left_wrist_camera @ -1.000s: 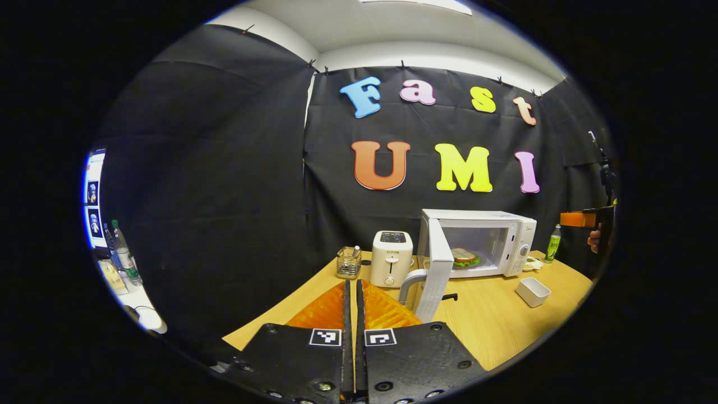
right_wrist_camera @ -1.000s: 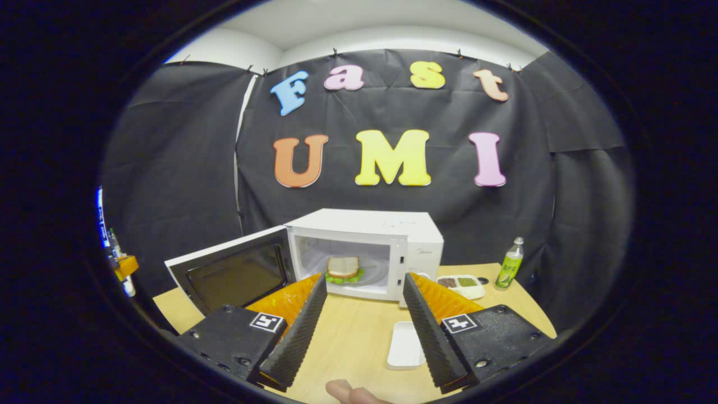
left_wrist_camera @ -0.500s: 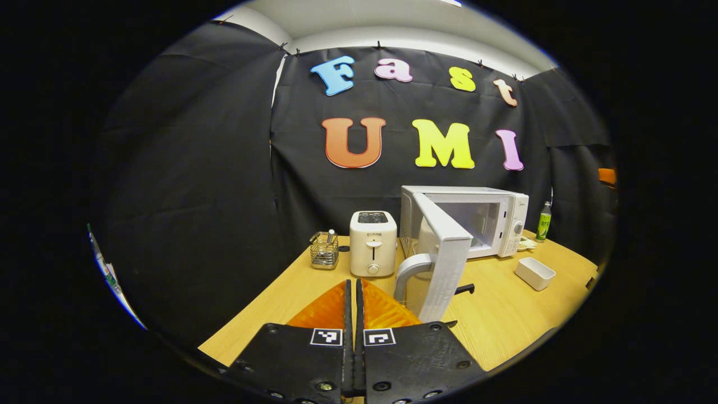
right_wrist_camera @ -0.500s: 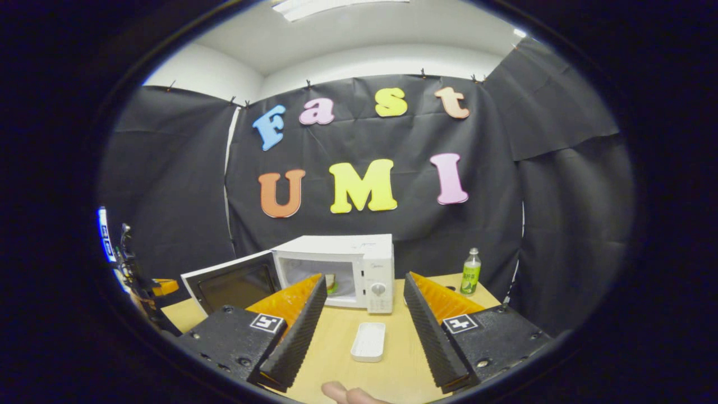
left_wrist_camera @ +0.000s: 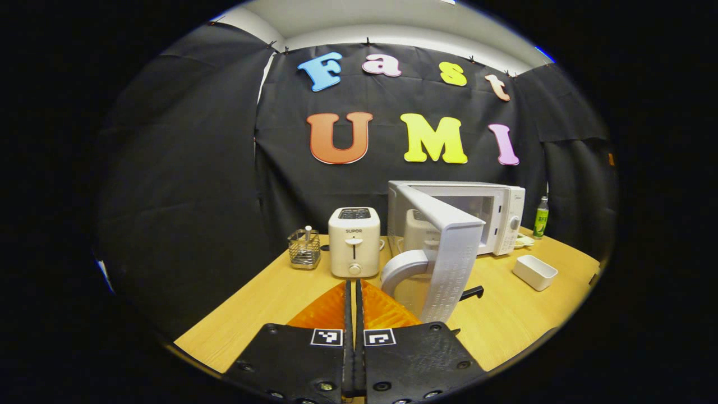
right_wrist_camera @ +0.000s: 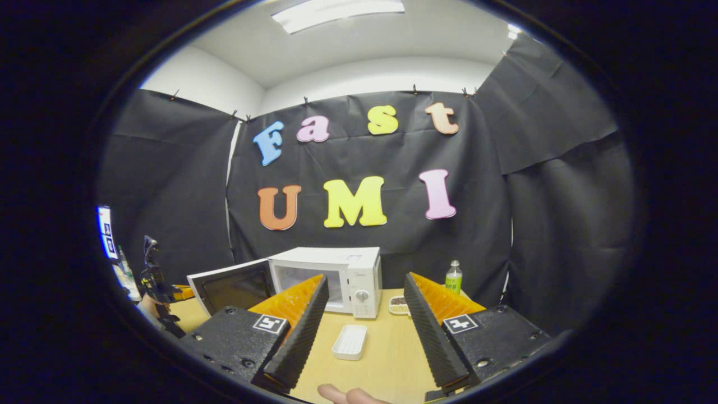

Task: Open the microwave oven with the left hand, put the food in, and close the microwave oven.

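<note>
The white microwave (left_wrist_camera: pixel 493 216) stands at the back of the wooden table (left_wrist_camera: pixel 269 303) with its door (left_wrist_camera: pixel 451 264) swung open toward me. The door hides the inside, so I cannot see the food. My left gripper (left_wrist_camera: pixel 353 285) is shut with nothing in it, low over the table just left of the door's curved handle (left_wrist_camera: pixel 401 269). In the right gripper view the microwave (right_wrist_camera: pixel 348 269) is farther off, its door (right_wrist_camera: pixel 233 286) open to the left. My right gripper (right_wrist_camera: pixel 364 280) is open and holds nothing. The left gripper (right_wrist_camera: pixel 180 292) appears at the far left.
A white toaster (left_wrist_camera: pixel 353 241) and a wire basket (left_wrist_camera: pixel 303 249) stand left of the microwave. A small white tray (right_wrist_camera: pixel 349 342) lies in front of it, with a dish (right_wrist_camera: pixel 399 303) and a green bottle (right_wrist_camera: pixel 453 276) to its right. A fingertip (right_wrist_camera: pixel 348 395) shows at the bottom.
My right gripper has drawn back from the microwave and tilted up, still open. My left gripper, still shut, has come forward to the edge of the open door.
</note>
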Tool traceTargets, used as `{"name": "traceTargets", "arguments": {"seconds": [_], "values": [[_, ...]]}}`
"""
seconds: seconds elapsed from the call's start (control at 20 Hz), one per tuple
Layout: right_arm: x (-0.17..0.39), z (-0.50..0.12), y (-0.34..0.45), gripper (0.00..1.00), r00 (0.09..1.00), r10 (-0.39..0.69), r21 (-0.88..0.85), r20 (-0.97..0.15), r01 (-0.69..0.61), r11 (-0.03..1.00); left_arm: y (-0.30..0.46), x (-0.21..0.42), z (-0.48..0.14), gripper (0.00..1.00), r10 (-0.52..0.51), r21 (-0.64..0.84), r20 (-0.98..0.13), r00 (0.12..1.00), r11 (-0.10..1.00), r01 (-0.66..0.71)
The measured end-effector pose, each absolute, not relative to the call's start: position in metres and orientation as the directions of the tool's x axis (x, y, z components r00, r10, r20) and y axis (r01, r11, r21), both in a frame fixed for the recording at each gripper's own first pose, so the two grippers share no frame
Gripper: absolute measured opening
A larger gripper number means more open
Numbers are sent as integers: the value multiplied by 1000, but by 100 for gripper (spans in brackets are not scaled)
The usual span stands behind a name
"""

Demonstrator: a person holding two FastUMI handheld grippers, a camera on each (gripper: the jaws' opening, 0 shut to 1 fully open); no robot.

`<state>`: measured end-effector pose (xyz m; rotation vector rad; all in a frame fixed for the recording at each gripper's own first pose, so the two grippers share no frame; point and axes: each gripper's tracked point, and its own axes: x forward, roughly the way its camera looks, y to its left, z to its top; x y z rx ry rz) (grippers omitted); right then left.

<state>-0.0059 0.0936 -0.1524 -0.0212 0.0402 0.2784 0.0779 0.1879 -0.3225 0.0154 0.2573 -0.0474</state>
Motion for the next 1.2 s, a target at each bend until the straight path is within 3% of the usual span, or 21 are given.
{"name": "traceTargets", "arguments": {"seconds": [0.65,1.2], "values": [[-2,-163,62,87,958,278,16,-62,-278,960,31,127,-340,0,-373,-71,-233,898,928,367],[33,-186,28,87,968,230,22,-103,-229,973,-62,187,-357,0,-455,-135,-223,862,890,435]]}}
